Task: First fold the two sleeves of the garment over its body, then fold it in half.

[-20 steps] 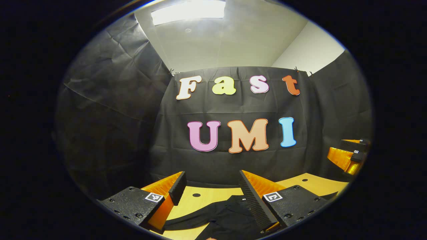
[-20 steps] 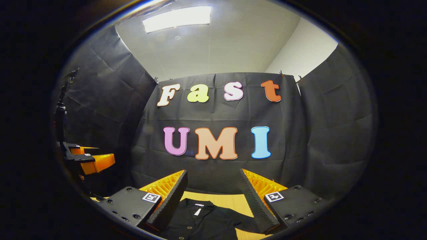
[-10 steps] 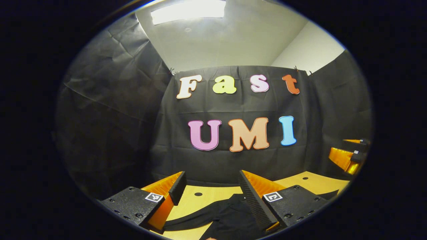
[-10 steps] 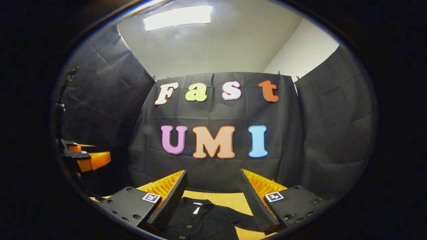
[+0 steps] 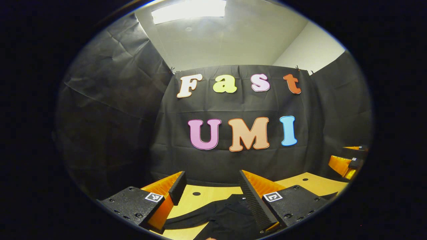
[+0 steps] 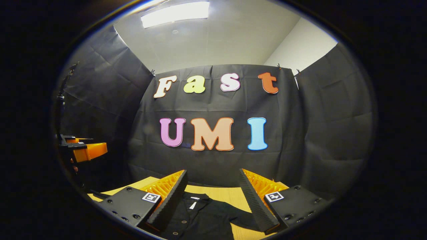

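A black garment (image 5: 227, 216) lies flat on the wooden table (image 5: 200, 201), one sleeve stretching out to the left in the left gripper view. In the right gripper view the garment (image 6: 203, 218) shows its collar, a button placket and a sleeve reaching right. My left gripper (image 5: 212, 186) hovers above it, open, with nothing between the fingers. My right gripper (image 6: 212, 185) is also open over the collar area, holding nothing. The right gripper (image 5: 348, 161) shows far right in the left gripper view; the left gripper (image 6: 85, 150) shows far left in the right gripper view.
Black cloth walls close the booth at the back and on both sides. The table (image 6: 230, 193) has small round holes (image 5: 196, 193) in its top. A thin dark stand (image 6: 61, 100) rises at the far left of the right gripper view.
The right gripper has tilted down a little, so more of the table and garment shows. The left gripper has hardly moved. Both stay open.
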A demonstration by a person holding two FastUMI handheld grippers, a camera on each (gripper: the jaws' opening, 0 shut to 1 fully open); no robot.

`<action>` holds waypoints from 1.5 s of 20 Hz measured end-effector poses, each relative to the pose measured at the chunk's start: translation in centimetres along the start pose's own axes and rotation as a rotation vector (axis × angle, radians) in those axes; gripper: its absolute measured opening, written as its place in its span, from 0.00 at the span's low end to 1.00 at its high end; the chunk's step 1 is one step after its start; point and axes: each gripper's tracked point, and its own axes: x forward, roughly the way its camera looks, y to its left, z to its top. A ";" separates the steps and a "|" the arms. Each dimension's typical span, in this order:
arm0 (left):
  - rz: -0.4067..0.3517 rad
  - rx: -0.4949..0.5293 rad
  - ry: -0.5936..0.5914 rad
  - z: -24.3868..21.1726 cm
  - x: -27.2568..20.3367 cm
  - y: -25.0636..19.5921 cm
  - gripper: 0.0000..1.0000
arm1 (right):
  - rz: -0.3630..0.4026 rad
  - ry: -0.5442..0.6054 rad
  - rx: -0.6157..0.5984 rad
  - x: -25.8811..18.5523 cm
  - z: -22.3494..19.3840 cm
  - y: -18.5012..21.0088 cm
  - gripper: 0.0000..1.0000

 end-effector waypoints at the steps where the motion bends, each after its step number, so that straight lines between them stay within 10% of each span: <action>1: 0.002 -0.001 -0.001 0.2 0.1 -0.2 0.92 | -0.009 0.005 -0.012 0.4 -0.2 -1.0 0.97; 12: 0.028 0.028 0.027 -0.6 1.1 -2.7 0.92 | -0.137 0.163 -0.098 3.5 -6.3 -14.3 0.97; 30: 0.010 0.104 0.074 -1.8 2.8 -8.9 0.95 | -0.256 0.753 -0.102 1.4 -29.1 -29.5 0.98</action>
